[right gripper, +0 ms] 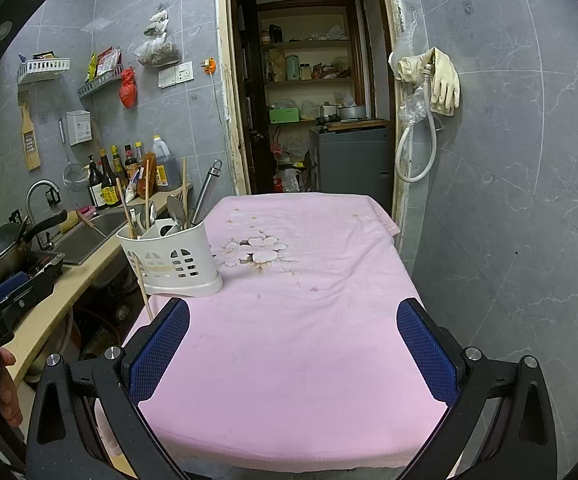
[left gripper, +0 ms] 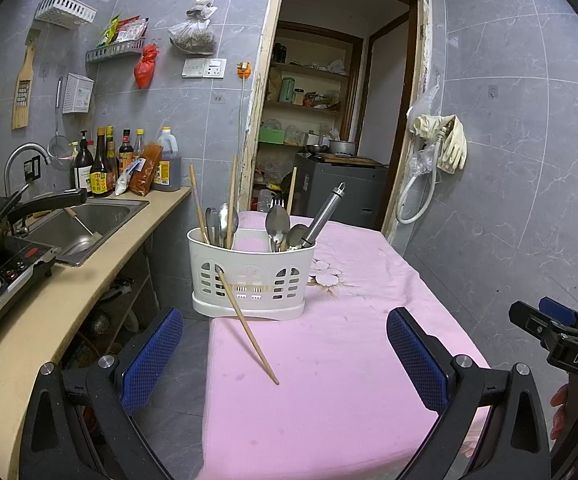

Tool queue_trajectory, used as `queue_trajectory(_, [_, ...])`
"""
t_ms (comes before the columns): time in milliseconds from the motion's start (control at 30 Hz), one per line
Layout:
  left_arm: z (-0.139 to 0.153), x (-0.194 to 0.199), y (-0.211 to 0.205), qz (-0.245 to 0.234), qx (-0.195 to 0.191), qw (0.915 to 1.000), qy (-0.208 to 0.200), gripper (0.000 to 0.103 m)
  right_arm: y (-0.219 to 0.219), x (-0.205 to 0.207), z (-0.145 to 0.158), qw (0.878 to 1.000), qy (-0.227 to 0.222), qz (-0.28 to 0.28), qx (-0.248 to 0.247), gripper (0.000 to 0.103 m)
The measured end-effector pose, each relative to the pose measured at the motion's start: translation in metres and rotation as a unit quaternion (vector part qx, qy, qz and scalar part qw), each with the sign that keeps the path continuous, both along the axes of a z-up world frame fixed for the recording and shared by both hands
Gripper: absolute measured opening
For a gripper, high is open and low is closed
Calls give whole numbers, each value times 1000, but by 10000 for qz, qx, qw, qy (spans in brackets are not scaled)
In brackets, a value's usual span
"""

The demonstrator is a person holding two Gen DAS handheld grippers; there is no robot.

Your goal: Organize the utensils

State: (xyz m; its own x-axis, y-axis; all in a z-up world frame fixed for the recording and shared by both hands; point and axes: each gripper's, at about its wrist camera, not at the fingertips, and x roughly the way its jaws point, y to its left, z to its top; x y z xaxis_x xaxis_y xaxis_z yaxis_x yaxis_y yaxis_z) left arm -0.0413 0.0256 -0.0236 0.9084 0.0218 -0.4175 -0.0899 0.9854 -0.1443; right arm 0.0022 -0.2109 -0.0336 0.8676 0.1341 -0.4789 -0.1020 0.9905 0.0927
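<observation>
Both claws are seen nearest the lens, the left claw [left gripper: 285,356] and the right claw [right gripper: 293,348], each with its two blue pads spread wide apart and nothing gripped between them. Below them the table [right gripper: 309,352] is spread with a pink cloth, bare in front except for a flower print further back. At its left edge a white utensil caddy [left gripper: 251,276] is stood upright, just beside the beige kitchen counter [left gripper: 33,320]. One wooden chopstick [left gripper: 249,328] is propped against the caddy's front, its lower tip resting on the cloth. Inside the caddy three more chopsticks, several metal spoons, a fork and one long steel handle [left gripper: 325,214] are held upright; the exact spoon count cannot be told. One sink [left gripper: 85,220] is set in the counter, with a row of bottles behind it.
</observation>
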Motion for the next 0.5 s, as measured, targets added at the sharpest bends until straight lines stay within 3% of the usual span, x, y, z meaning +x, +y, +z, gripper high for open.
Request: queue_trajectory(500, [0,0,0,0,1,10000,-3,102,-1,1,0,10000,1,5,-4,102])
